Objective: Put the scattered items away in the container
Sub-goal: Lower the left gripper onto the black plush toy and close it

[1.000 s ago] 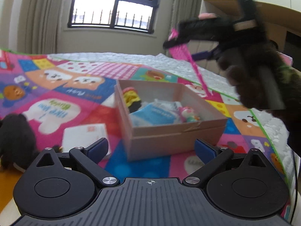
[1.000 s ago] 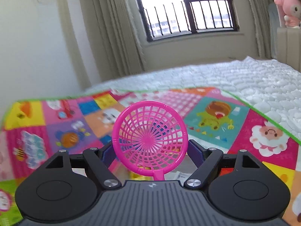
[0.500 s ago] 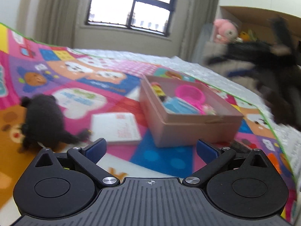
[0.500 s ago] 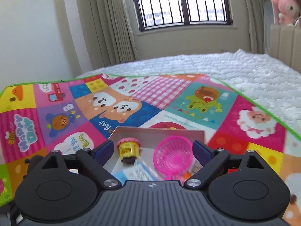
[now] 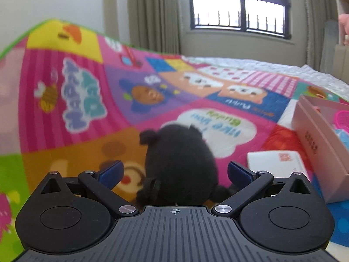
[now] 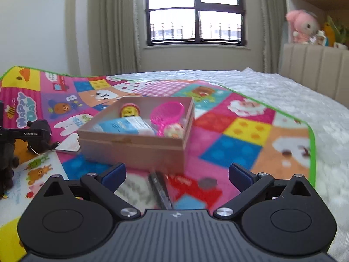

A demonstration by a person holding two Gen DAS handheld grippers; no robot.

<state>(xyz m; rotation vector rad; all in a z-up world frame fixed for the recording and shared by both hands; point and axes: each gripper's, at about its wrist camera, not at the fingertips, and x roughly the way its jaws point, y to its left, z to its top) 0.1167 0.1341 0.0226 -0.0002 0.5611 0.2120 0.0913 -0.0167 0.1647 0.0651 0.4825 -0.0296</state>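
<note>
The mat (image 6: 250, 135) covers the bed (image 6: 294, 91). On it sits the box (image 6: 135, 146), holding a pink sieve (image 6: 168, 111). A black plush (image 5: 178, 161) lies between the left gripper's (image 5: 174, 172) wide-open jaws, apparently untouched. A card (image 5: 274, 161) lies beside the box. The right gripper (image 6: 176, 172) gapes empty over a dark pen (image 6: 161, 190).

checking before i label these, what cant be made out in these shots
- Black plush toy: left wrist view, underside hidden by the left hand-held gripper.
- Dark pen-like item: right wrist view, blurred, near end under the gripper body.
- Pink box: left wrist view, cut off by the edge.
</note>
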